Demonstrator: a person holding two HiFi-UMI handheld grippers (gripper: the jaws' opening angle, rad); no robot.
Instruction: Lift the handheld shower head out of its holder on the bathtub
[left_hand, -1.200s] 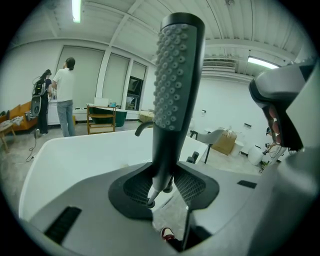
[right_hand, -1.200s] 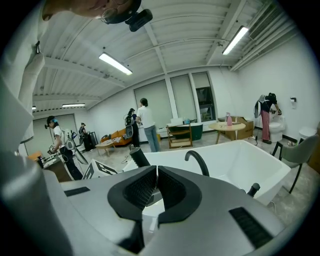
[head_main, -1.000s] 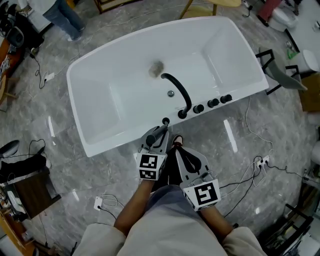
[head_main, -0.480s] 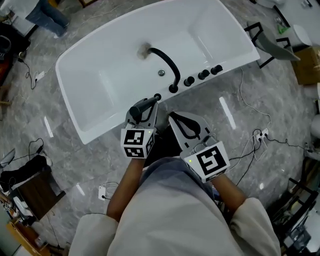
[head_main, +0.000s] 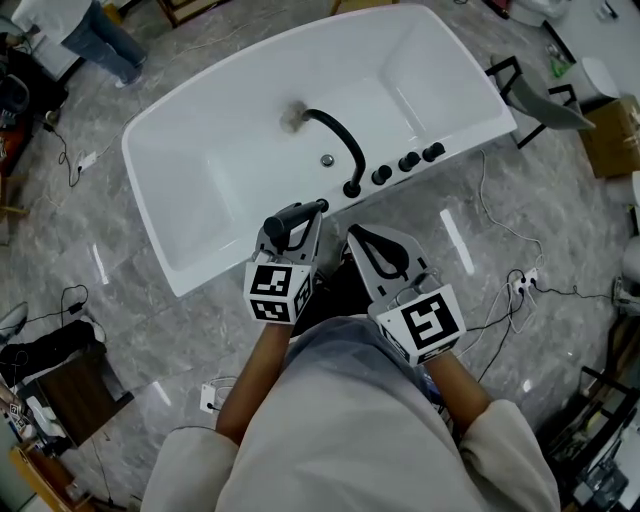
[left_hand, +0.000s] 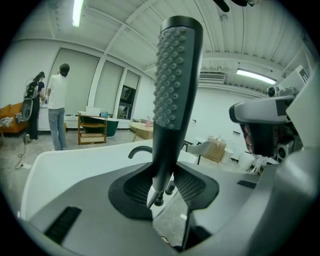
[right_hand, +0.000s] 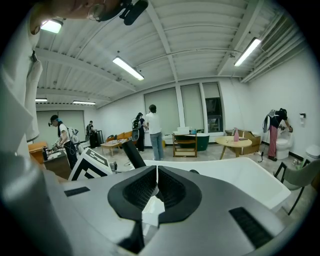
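Both hands are higher than a second ago. My left gripper (head_main: 289, 226), jaws set wide and clamped on the handle, carries the shower head (left_hand: 172, 85) clear above the bathtub (head_main: 215, 268) rim, where before it sat low by its holder, so the lift looks done to me. My right gripper (head_main: 362, 240) is pinched together on nothing, just beside the left. From above, my left gripper covers most of the handle, and I cannot pick out the holder under the head's tip
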